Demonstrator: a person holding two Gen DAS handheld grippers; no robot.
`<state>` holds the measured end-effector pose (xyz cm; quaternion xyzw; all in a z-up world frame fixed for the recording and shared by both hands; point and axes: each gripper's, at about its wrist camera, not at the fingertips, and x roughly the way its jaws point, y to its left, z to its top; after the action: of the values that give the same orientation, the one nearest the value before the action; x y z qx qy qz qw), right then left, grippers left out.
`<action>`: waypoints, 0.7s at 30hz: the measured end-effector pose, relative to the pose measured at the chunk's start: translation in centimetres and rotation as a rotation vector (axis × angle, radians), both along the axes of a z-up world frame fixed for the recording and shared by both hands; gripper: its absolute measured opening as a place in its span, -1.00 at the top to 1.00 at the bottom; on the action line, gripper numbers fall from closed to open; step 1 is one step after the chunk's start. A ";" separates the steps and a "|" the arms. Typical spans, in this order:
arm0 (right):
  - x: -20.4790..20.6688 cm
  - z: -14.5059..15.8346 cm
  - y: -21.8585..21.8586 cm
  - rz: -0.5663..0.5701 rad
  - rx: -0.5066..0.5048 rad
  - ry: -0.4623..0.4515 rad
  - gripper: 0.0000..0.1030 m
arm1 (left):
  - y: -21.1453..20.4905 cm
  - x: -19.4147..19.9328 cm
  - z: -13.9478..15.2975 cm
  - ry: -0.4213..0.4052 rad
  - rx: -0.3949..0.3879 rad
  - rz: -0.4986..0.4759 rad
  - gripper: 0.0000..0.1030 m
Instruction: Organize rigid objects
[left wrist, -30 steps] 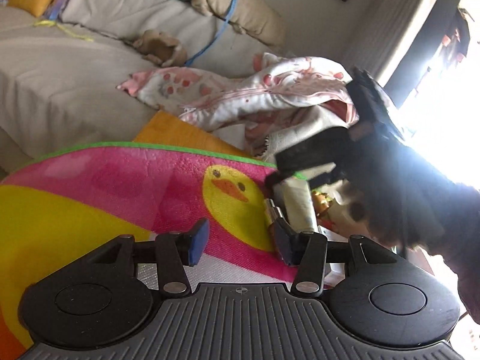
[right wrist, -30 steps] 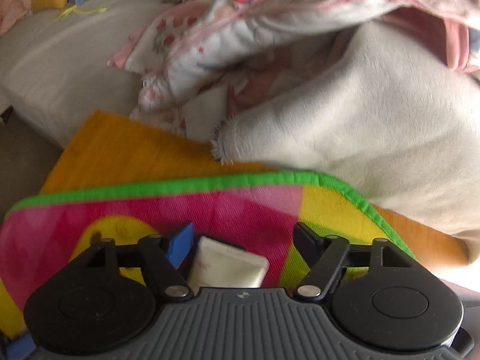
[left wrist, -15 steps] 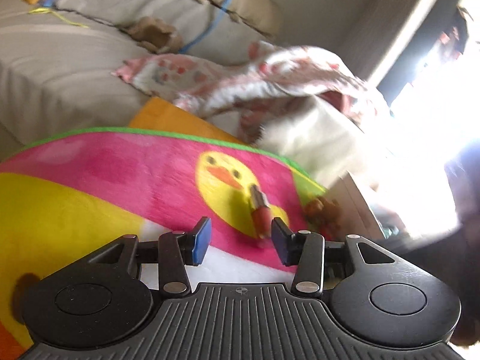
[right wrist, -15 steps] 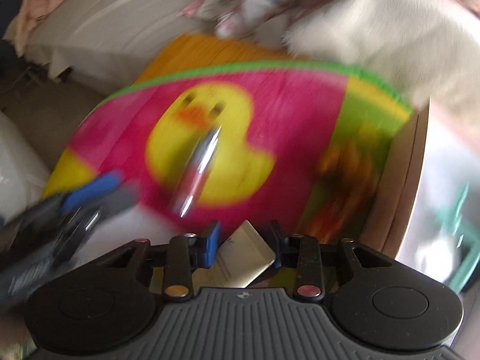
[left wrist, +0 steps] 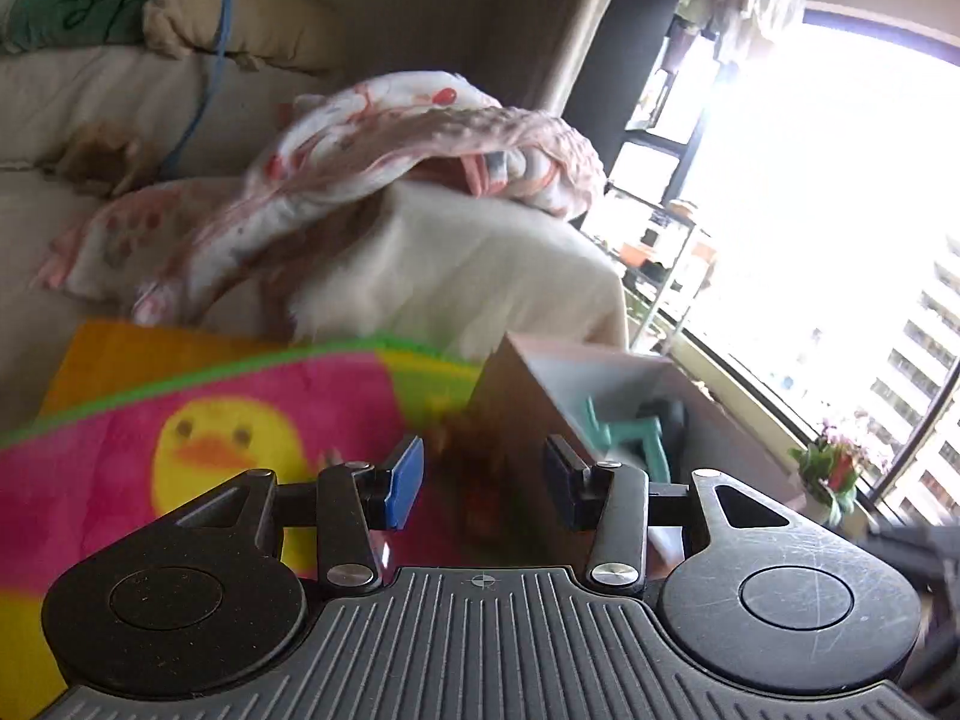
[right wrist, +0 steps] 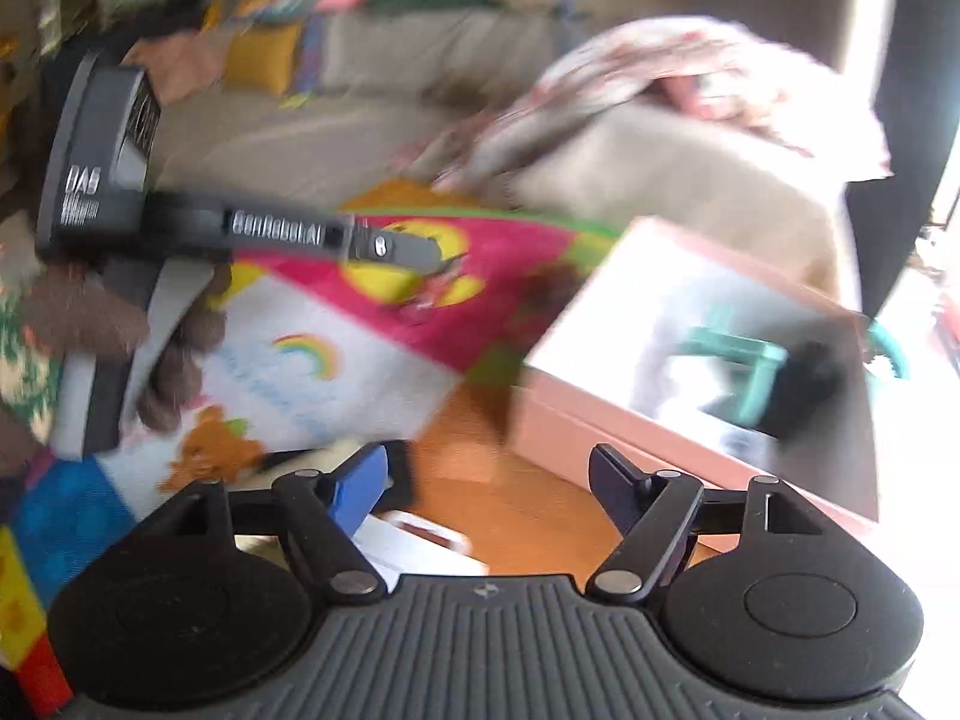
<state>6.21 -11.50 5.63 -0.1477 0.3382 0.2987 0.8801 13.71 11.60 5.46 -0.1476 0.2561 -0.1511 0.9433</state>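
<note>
Two grippers, one box, one duck mat

The left gripper (left wrist: 483, 483) stood apart and empty; the right gripper (right wrist: 489, 489) had just been opening, nothing between; the box (right wrist: 600, 420) held one teal item (right wrist: 750, 360), beside the duck mat (left wrist: 240, 414).

Home living room, sofa (left wrist: 90, 96), blanket (left wrist: 420, 138), playmat (left wrist: 240, 396)

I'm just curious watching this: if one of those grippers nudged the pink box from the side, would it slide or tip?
Probably slide. The pink box looks low and wide, sitting flat, so tipping seems unlikely. It seems light: thin walls, with only a teal item and something dark visible inside. The soft printed mat beside it might drag.
</note>
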 end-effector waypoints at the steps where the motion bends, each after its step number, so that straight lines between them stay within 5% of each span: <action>1: -0.2 -0.3 -0.9 -0.023 0.012 -0.009 -0.46 | -0.4 2.0 0.2 0.027 -0.003 0.011 0.06; 3: -0.5 -0.9 -2.3 -0.057 0.029 -0.024 -0.45 | -1.3 6.4 -0.2 0.108 -0.006 0.033 0.08; 5: -0.5 -1.6 -3.3 -0.090 0.044 -0.046 -0.45 | -2.0 10.2 -1.5 0.186 0.007 0.046 0.38; 9: -1.1 -2.4 -5.8 -0.131 0.098 -0.050 -0.45 | -3.7 13.8 -3.6 0.237 0.155 0.017 0.57; 15: -0.8 -4.3 -8.6 -0.169 0.139 -0.021 -0.49 | -6.2 11.3 -4.6 0.176 0.290 -0.218 0.80; 21: 0.1 -5.4 -9.0 -0.232 0.176 0.040 -0.49 | -4.6 5.0 -4.9 0.167 0.171 -0.263 0.79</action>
<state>6.35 -20.52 0.28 -0.0239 0.3432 0.2263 0.9113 18.72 7.03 0.58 -0.0441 0.3627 -0.2382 0.8999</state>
